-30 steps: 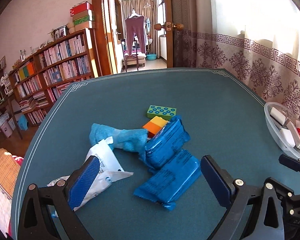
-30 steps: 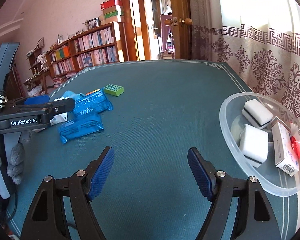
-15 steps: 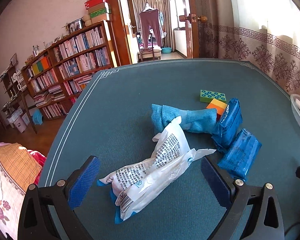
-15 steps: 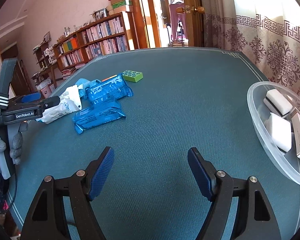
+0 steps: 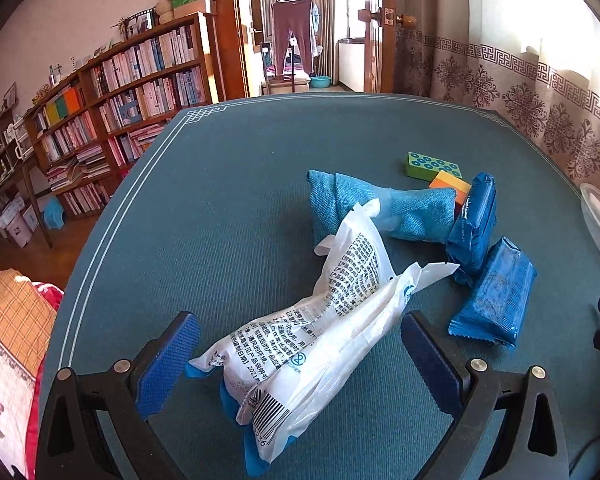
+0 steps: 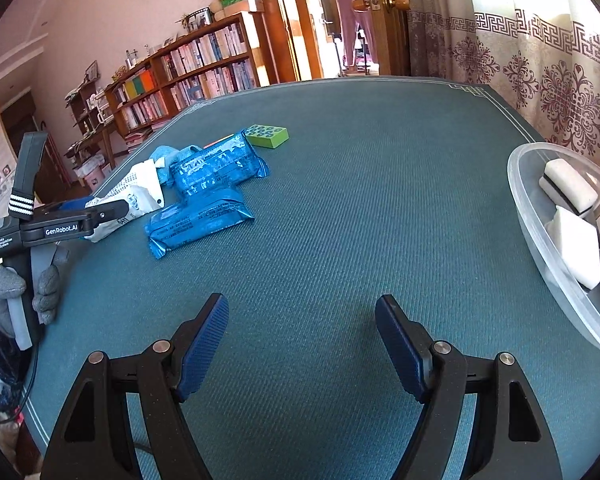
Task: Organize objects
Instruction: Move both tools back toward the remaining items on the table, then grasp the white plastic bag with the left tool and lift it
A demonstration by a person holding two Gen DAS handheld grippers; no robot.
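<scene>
Table (image 5: 228, 216): teal woven cloth cover, matt, ribbed weave w/ pale printed border. White pouch (image 5: 332, 320): thin crinkly plastic film, semi-glossy, black print + barcode. Two blue snack packs (image 5: 494, 292): shiny crinkled foil-like plastic. Blue bag (image 5: 412, 212): coarse woven cloth, matt. Green block (image 5: 432, 166) & orange block (image 5: 450, 184): smooth, matt. Bowl (image 6: 528, 208): clear plastic, glossy; white erasers (image 6: 568, 188) inside look soft, matt. Left gripper (image 5: 296, 354) & right gripper (image 6: 302, 344): black matt plastic arms, metal rivets, blue ribbed rubbery pads (image 6: 206, 344). Gloved hand (image 6: 12, 292): grey knit. Bookshelf (image 5: 140, 92), door: varnished wood.
</scene>
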